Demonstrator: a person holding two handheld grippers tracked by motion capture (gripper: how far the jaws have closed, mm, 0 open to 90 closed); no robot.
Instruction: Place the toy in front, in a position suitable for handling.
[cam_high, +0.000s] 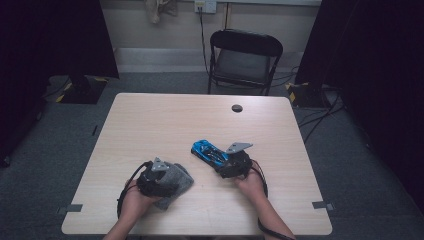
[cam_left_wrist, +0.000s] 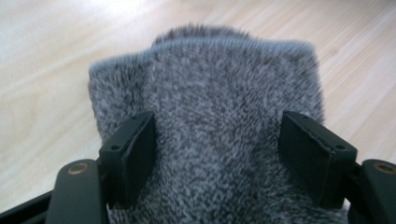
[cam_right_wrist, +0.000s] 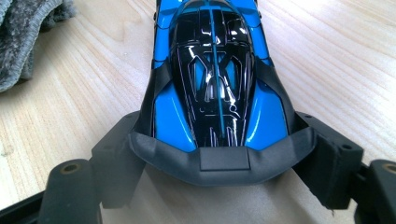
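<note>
Resting on a light wood table (cam_high: 165, 120), two things sit near the person's edge: a grey fuzzy cloth (cam_high: 175, 181) at near left and a blue and black toy car (cam_high: 210, 152) just right of centre, close but apart. Left gripper (cam_high: 167, 175) is on the cloth, both pads pressed into the pile (cam_left_wrist: 205, 140) so it bulges between them, gripping it. Right gripper (cam_high: 227, 161) has its jaws against the rear flanks of the car (cam_right_wrist: 215, 84), clamped on it, nose pointing far-left. Cloth edge (cam_right_wrist: 23, 42) shows at the left of the right gripper view. Around: cable hole (cam_high: 237, 108) at the far side of the table, black folding chair (cam_high: 244, 57) beyond it, wall socket (cam_high: 205, 6), cables on grey carpet. Nothing between the two things. No readable writing on the car or cloth.
</note>
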